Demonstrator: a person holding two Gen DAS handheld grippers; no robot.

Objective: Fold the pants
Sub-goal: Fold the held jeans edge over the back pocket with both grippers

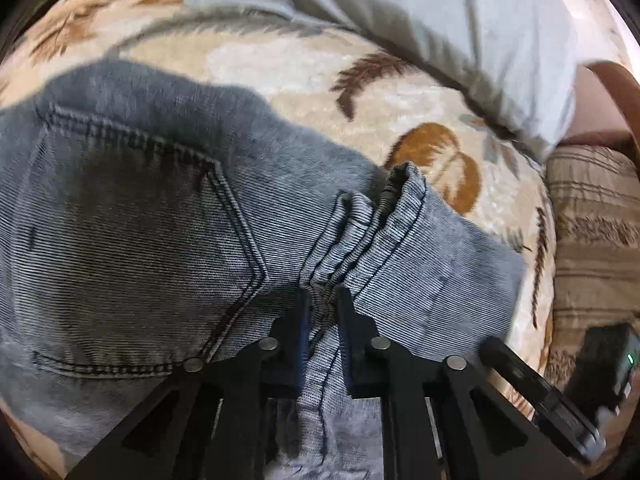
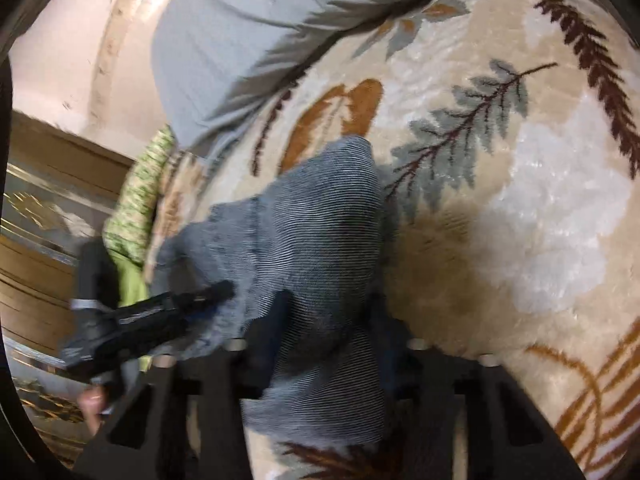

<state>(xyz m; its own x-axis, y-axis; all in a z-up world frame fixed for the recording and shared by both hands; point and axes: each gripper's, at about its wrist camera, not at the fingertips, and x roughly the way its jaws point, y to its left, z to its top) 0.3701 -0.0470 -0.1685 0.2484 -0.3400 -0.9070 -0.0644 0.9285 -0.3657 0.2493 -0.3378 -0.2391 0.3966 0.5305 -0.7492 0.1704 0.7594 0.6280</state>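
The pants are grey-blue denim jeans (image 1: 160,216) lying on a leaf-patterned blanket. In the left wrist view a back pocket with dark stitching fills the left side. My left gripper (image 1: 323,300) is shut on a bunched fold of the jeans beside the pocket seam. In the right wrist view my right gripper (image 2: 324,332) is shut on another part of the jeans (image 2: 316,220), and the cloth drapes over its jaws and hides the fingertips. The left gripper's body (image 2: 144,316) shows at the lower left of the right wrist view, touching the same cloth.
The cream blanket (image 2: 540,208) with brown, orange and grey leaves covers the bed. A pale grey pillow (image 1: 460,28) lies at the far side and shows in the right wrist view (image 2: 224,40). A green patterned cloth (image 2: 138,200) lies at the bed's edge. A wooden frame and striped fabric (image 1: 592,216) border the bed.
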